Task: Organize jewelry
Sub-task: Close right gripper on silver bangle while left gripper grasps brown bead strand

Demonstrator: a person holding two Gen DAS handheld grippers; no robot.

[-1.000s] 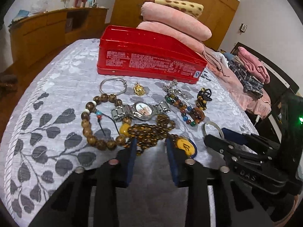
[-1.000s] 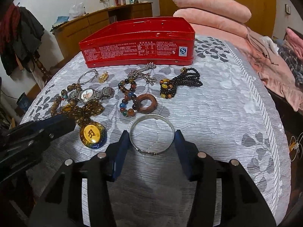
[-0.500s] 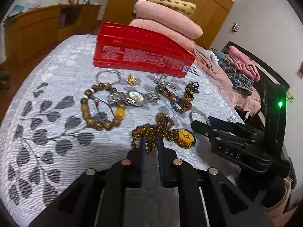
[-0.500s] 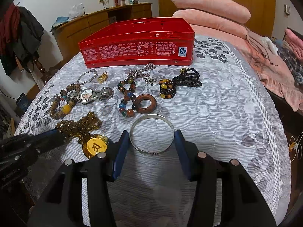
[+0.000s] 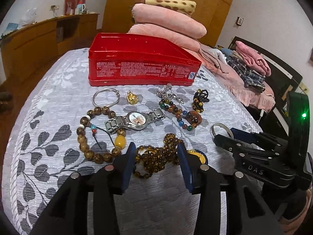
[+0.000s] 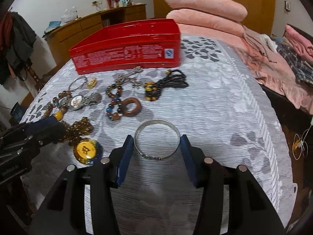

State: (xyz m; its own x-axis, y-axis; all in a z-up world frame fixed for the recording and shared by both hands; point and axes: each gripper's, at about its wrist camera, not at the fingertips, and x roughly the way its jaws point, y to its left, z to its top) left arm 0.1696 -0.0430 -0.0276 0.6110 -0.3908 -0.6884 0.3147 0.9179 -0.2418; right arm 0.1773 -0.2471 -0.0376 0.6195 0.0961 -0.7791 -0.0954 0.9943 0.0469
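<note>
An open red tin box (image 5: 140, 66) stands at the back of the bed, also in the right wrist view (image 6: 127, 47). Jewelry lies in front of it. My left gripper (image 5: 156, 156) is open, its fingers on either side of an amber bead necklace (image 5: 156, 156) with a yellow pendant (image 6: 85, 150). My right gripper (image 6: 156, 146) is open around a silver bangle (image 6: 156, 137) that lies flat on the cover; it also shows in the left wrist view (image 5: 221, 129).
On the grey leaf-patterned bedcover (image 5: 49, 137) lie a watch (image 5: 137, 119), a wooden bead bracelet (image 5: 93, 137), a thin silver hoop (image 5: 105, 97), a gold charm (image 5: 132, 98), a coloured bead bracelet with a wooden ring (image 6: 129, 106) and a dark bead string (image 6: 168, 84). Pink pillows (image 5: 168, 25) are behind the box.
My left gripper was shut half a second ago and has opened; it now straddles the amber necklace. My right gripper has stayed open around the bangle.
</note>
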